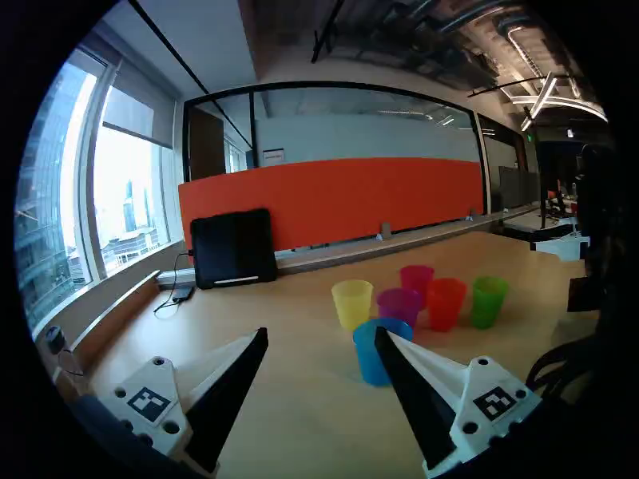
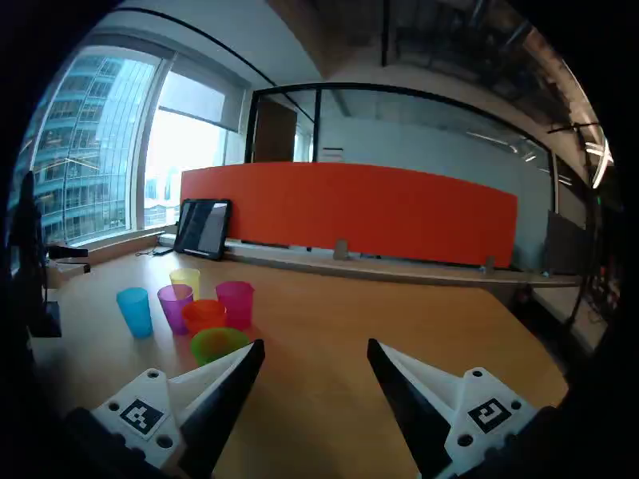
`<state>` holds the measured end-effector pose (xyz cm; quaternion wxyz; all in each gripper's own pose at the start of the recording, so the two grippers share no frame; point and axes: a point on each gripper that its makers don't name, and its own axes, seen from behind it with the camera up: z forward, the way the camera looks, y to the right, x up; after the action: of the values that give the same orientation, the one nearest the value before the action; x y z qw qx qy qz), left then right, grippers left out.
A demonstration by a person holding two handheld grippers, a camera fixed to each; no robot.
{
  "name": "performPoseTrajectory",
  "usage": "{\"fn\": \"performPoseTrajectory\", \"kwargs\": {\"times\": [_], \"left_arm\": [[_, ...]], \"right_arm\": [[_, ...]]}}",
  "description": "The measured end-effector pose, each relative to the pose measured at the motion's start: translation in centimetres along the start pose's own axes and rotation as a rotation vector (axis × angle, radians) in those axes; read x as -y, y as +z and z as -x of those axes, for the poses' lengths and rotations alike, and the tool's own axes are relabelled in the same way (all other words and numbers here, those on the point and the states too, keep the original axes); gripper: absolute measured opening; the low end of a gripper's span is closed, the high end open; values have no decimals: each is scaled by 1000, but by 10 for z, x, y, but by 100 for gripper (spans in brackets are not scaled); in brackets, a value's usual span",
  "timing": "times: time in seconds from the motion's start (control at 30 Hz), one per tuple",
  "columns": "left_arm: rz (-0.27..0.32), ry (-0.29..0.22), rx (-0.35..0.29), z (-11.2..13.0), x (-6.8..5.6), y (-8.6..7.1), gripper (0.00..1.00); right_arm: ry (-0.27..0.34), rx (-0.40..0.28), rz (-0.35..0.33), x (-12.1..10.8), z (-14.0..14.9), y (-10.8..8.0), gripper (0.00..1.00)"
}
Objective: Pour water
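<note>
Six translucent plastic cups clustered on light wooden desk [image 1: 303, 415], all upright, long axes vertical, mouths up: blue plastic cup [image 1: 367, 355] nearest, green plastic cup [image 1: 487, 301] farthest right. Left gripper [image 1: 319, 331] wide open, empty, blue plastic cup just behind one fingertip. Right gripper [image 2: 314, 343] wide open, empty, green plastic cup beside one finger.

Bare light wooden desktop [image 2: 383, 319] open before right gripper [image 2: 315, 345], six clustered coloured plastic cups [image 1: 399, 305] crowding left gripper [image 1: 319, 333] on its right side, black tablet [image 1: 233, 247] propped against orange divider panel [image 1: 343, 199] behind
</note>
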<state>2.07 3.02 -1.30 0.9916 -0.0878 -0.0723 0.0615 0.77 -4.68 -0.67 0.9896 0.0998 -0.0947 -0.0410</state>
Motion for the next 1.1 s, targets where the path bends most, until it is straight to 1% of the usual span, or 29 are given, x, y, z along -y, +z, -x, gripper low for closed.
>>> {"fn": "performPoseTrajectory", "kwargs": {"times": [0.17, 0.3, 0.5, 0.6, 0.7, 0.9, 1.1], "left_arm": [[-34, -12, -42, -6, 2, -3, 100], [-54, -44, -65, -10, 2, -5, 100], [-91, -88, -109, -18, 6, -9, 100], [-104, -93, -117, -19, 8, -8, 100], [-118, -88, -125, -22, 9, -7, 100], [-142, -76, -137, -26, 12, -5, 100], [-171, -82, -158, -28, 18, -4, 100]], "right_arm": [[12, -53, 59, -7, -11, -4, 100], [26, -98, 104, -12, -19, -9, 100], [48, -152, 151, -18, -26, -16, 100], [58, -167, 179, -24, -28, -19, 100], [64, -182, 197, -28, -31, -22, 100], [74, -215, 205, -28, -40, -28, 100], [78, -228, 214, -28, -44, -32, 100]]}}
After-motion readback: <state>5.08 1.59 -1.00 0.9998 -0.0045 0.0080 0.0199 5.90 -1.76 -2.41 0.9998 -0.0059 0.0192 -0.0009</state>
